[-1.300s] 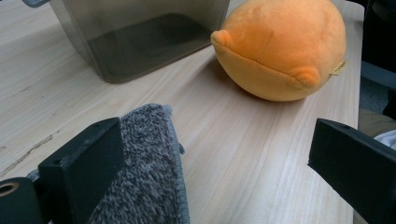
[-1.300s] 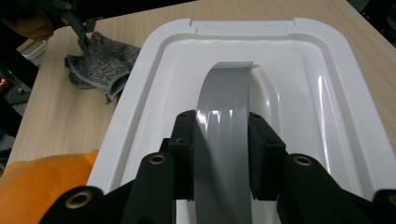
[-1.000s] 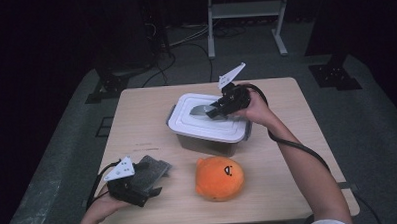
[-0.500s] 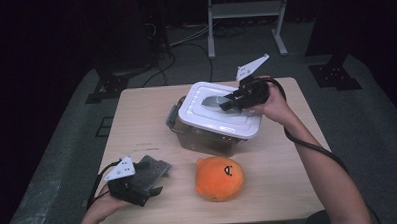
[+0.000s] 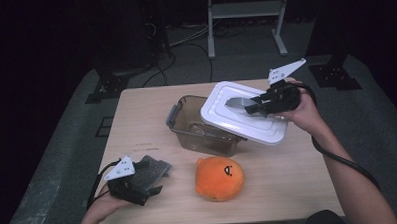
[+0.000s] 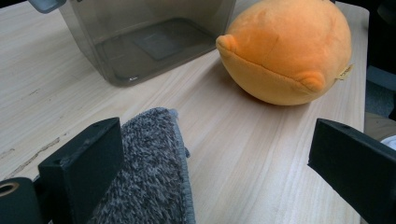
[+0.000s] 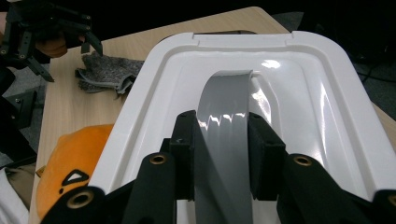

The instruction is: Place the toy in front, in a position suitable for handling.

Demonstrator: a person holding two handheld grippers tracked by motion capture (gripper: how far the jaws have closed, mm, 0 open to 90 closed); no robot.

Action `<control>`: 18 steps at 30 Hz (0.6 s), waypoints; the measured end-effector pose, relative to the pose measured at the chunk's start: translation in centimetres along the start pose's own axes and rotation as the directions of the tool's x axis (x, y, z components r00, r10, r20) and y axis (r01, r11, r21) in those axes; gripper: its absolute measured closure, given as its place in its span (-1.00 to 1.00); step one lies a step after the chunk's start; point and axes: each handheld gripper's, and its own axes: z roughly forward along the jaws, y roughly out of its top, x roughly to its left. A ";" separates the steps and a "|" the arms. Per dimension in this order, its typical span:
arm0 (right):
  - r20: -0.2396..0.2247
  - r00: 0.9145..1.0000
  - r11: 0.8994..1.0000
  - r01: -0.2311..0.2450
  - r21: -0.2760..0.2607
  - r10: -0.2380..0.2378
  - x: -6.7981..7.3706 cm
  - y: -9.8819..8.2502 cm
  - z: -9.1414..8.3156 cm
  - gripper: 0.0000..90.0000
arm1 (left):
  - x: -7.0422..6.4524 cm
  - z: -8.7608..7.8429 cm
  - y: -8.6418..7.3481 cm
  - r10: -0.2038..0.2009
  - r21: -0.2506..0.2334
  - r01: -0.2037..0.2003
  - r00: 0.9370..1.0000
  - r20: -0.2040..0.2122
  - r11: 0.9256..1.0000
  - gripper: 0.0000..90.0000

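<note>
Nearest the person's edge of the table [image 5: 299,188], at its left corner, the left tool [image 5: 139,186] rests with its 2 black jaws spread wide and nothing clamped between them. A grey fuzzy cloth [image 5: 151,169] lies under and beside it; the left gripper view shows what the high view cannot, that the cloth [image 6: 149,172] sits against the inner face of one jaw while the other jaw stands well apart over bare wood.

Just right of that, near the front edge, sits an orange plush toy [image 5: 220,177] with a small face on top. From the left gripper view its rounded underside and a yellow tag show instead of the face.

Behind the toy, at mid-table, stands a clear grey bin [image 5: 199,127], uncovered, with a latch on its left end. The left gripper view looks through its wall [image 6: 140,46] to the bare bottom.

Farther right and higher, the right tool [image 5: 260,104] holds the white lid [image 5: 244,119] tilted over the bin's right end, its near edge overlapping the bin in the high view. The right gripper view makes the grip plain: both jaws pinch the grey arched handle [image 7: 223,126] at the lid's centre. That view also looks back across the table to the cloth, the toy and the left tool [image 7: 42,37].
</note>
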 end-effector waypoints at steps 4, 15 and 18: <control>0.016 1.000 1.000 -0.009 -0.005 0.009 0.3 -0.9 -1.1 0.48 | 0.1 -0.1 0.0 0.003 -0.003 -0.003 1.000 -0.007 1.000 -0.94; 0.053 0.998 0.999 -0.035 -0.032 0.037 1.0 -3.6 -4.3 0.48 | 0.2 -0.1 -0.2 -0.008 -0.016 0.008 1.000 -0.009 1.000 -0.94; 0.063 0.997 0.999 -0.044 -0.031 0.045 1.3 -4.4 -5.0 0.48 | 0.3 -0.2 -0.2 -0.010 -0.023 0.009 1.000 -0.014 1.000 -0.94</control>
